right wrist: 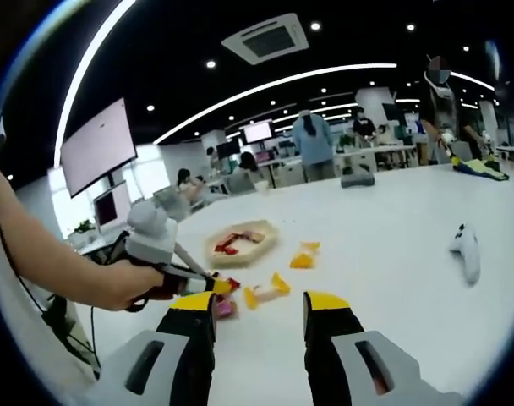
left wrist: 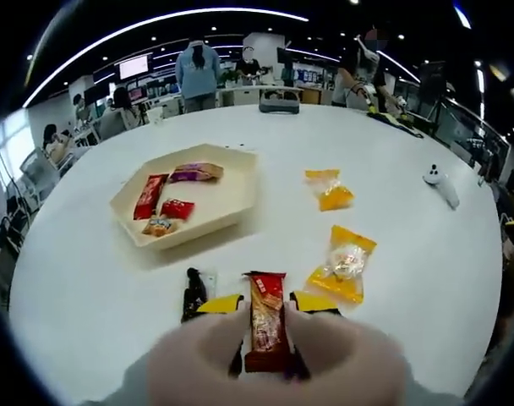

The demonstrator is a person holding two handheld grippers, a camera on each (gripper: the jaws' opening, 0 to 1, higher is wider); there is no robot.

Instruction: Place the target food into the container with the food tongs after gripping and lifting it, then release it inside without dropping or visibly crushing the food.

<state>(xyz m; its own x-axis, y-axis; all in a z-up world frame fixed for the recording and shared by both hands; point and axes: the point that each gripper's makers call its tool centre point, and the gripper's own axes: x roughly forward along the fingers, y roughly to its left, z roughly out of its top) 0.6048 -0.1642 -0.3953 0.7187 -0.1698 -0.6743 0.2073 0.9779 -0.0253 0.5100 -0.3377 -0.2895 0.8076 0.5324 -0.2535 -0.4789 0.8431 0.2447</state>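
White bench [left wrist: 426, 279] carries everything under inspection, and it is the largest item in my left gripper view. Next in size, the cream container [left wrist: 232, 207] sits toward the far left of the bench, already holding several wrapped snacks. Smaller again, my left gripper [left wrist: 267, 315] has its jaws clamped on the red-and-orange wrapped snack [left wrist: 267, 321], which stands lengthwise between the yellow tips, near the bench edge and well apart from the container. Loose yellow packets [left wrist: 346, 264] lie to the right, and a dark packet [left wrist: 194, 292] lies just beside the left tip. My right gripper [right wrist: 261, 317] hangs above the bench with jaws apart and nothing between them. In my judgement, the carry calls for steady pressure, no tighter than now, a clear lift over the container rim, and release only once low inside.
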